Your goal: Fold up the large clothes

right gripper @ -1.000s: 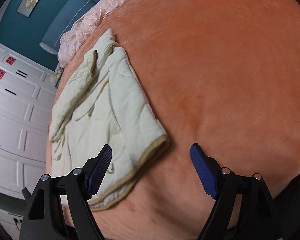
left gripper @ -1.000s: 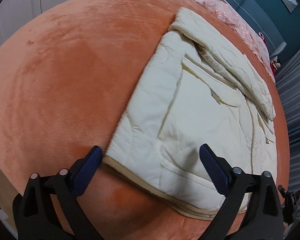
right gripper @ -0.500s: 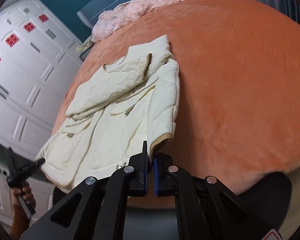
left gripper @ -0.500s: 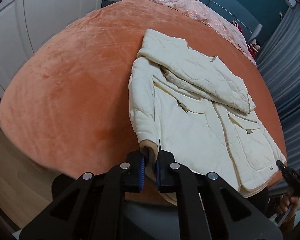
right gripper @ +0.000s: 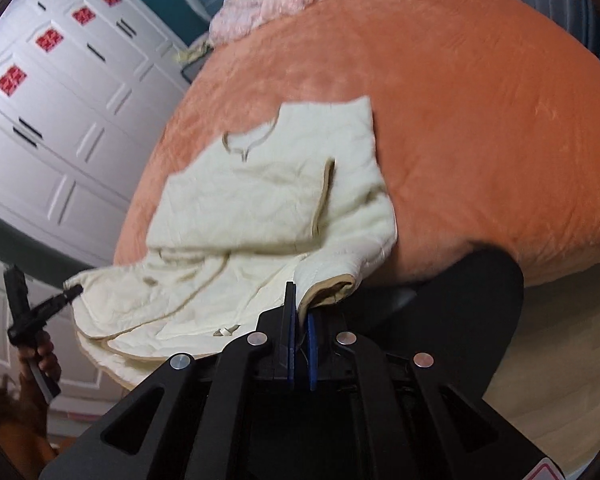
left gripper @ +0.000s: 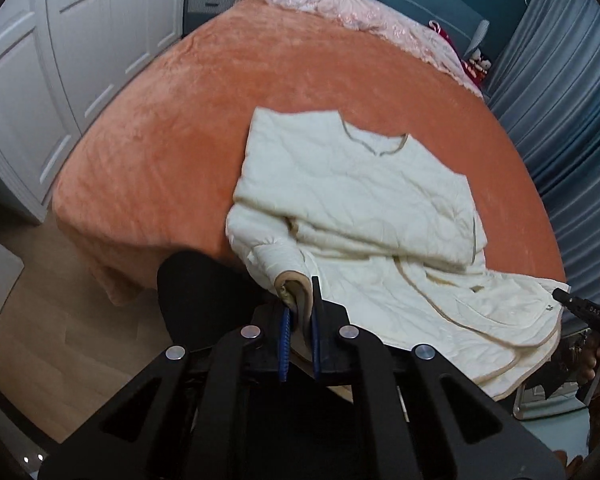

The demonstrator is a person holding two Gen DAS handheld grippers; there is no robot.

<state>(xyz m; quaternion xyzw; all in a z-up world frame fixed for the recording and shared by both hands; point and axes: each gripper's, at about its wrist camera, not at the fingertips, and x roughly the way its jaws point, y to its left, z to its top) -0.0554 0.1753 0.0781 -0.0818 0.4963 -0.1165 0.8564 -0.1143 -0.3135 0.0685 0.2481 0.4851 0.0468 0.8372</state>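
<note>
**Cream jacket pinched at both hem corners, lifted off the bed's near edge**

Cream quilted jacket with tan trim (left gripper: 352, 200) lies on the orange plush bedspread (left gripper: 160, 152), collar end flat toward the headboard, hem end raised toward the person. Left gripper (left gripper: 300, 320) is clamped tight on one tan-edged bottom corner (left gripper: 294, 286); blue pads nearly meet, only cloth between them. Right gripper (right gripper: 300, 320) is likewise closed hard on the opposite bottom corner (right gripper: 332, 286), fabric bunched at the tips. Each gripper also shows at the edge of the other's view.

Two-corner hold probably serves to keep the hem spread and taut, so the lower half can be carried over the upper half in one sheet. Sleeves look already tucked across the chest, though blur leaves this uncertain.

Long axis runs collar to hem, roughly from headboard to the bed's near edge. V-neck (left gripper: 374, 142) points away from the person; hem points at the grippers. Upper body rests on the bedspread; lower portion hangs off the near edge between the grippers, sagging mid-hem.

Pink lace cover (left gripper: 340, 4) sits bunched by the headboard, well apart from the jacket.
</note>
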